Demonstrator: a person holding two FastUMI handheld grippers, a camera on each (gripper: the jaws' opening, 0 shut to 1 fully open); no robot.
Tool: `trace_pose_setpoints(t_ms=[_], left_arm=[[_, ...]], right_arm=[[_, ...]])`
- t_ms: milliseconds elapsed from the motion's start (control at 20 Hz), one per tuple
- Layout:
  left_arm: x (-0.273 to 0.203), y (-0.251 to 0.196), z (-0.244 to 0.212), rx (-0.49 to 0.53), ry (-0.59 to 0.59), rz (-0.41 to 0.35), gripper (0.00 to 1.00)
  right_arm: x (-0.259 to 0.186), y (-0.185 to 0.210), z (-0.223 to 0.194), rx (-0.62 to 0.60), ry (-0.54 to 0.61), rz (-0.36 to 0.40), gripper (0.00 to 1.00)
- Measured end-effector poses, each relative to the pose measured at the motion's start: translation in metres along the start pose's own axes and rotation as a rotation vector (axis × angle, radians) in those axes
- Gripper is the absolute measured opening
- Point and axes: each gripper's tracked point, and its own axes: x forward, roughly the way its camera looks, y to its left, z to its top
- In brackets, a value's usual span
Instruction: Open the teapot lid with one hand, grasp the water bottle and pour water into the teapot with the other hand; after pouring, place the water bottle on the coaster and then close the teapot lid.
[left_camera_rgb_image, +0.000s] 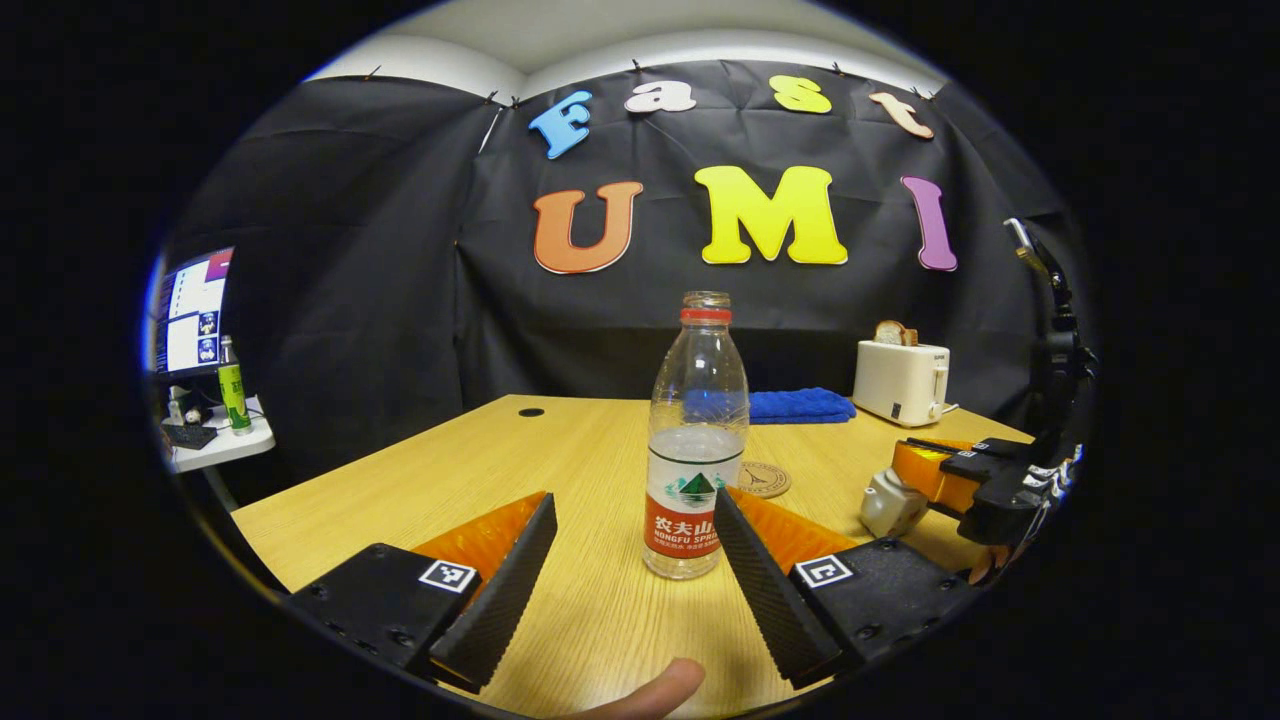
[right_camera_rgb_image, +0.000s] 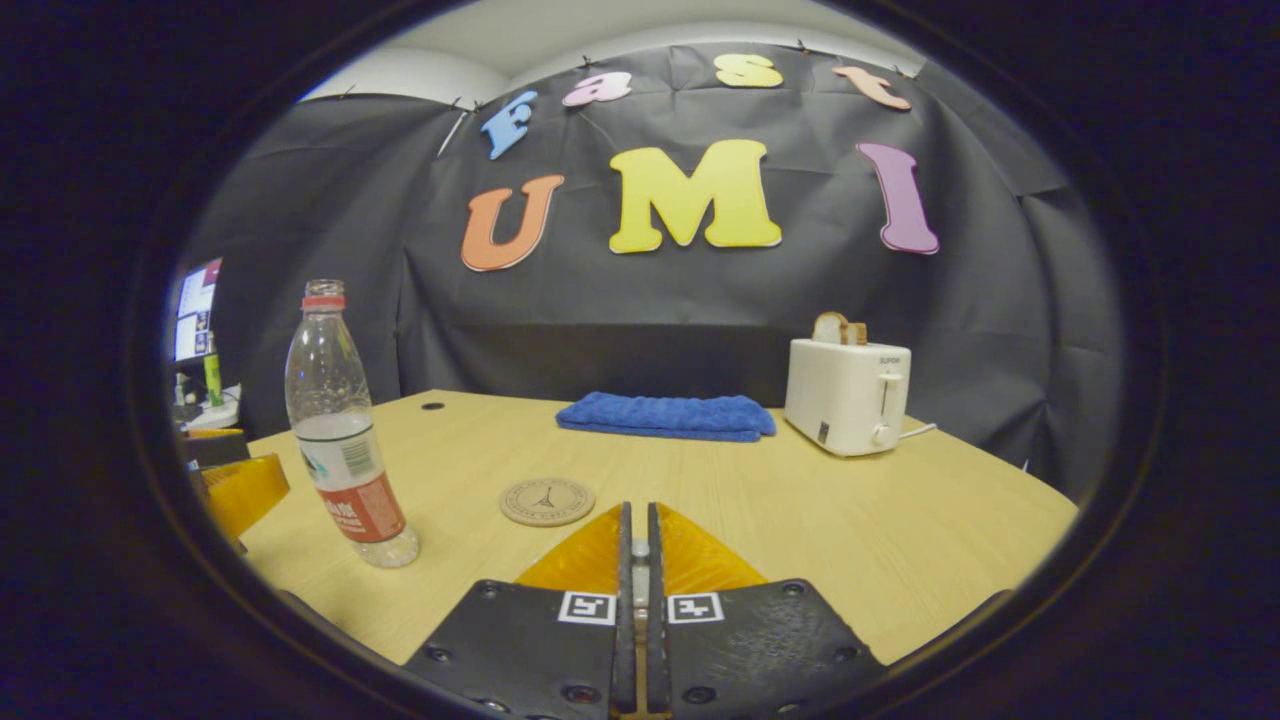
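A clear, capless water bottle (left_camera_rgb_image: 697, 440) with a red label stands upright on the wooden table (left_camera_rgb_image: 450, 480), partly filled. My left gripper (left_camera_rgb_image: 632, 500) is open, its fingertips either side of the bottle's lower part, which sits closer to the right-hand finger. A round cork coaster (left_camera_rgb_image: 765, 479) lies just behind the bottle. At the right edge of the left gripper view, my right gripper (left_camera_rgb_image: 925, 490) holds a small white teapot part (left_camera_rgb_image: 890, 503) that looks like the lid. In the right gripper view the right gripper (right_camera_rgb_image: 640, 545) is shut on a small knob; the bottle (right_camera_rgb_image: 345, 440) and coaster (right_camera_rgb_image: 547, 500) lie ahead to its left.
A white toaster (right_camera_rgb_image: 848, 395) holding bread stands at the back right, with a folded blue towel (right_camera_rgb_image: 665, 415) beside it. A side table with a monitor (left_camera_rgb_image: 190, 310) and a green bottle (left_camera_rgb_image: 232, 390) is off to the left. A person's fingertip (left_camera_rgb_image: 650, 690) shows below the left gripper.
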Motion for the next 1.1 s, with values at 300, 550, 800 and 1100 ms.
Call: trace_pose_setpoints(t_ms=[300,550,800,1100], left_arm=[[0.005,-0.024,0.002,0.015,-0.049,-0.101,0.99],[0.024,-0.026,0.002,0.033,-0.051,-0.109,0.99],[0.052,-0.023,0.007,0.055,-0.075,-0.104,0.99],[0.07,-0.025,0.014,0.033,-0.096,-0.115,0.99]], right_arm=[[-0.013,-0.001,0.016,0.018,-0.029,0.027,0.04],[-0.033,-0.008,0.037,-0.025,-0.092,0.012,0.04],[-0.044,-0.025,0.046,-0.051,-0.113,-0.033,0.04],[-0.042,-0.041,0.04,-0.015,-0.092,-0.048,0.04]])
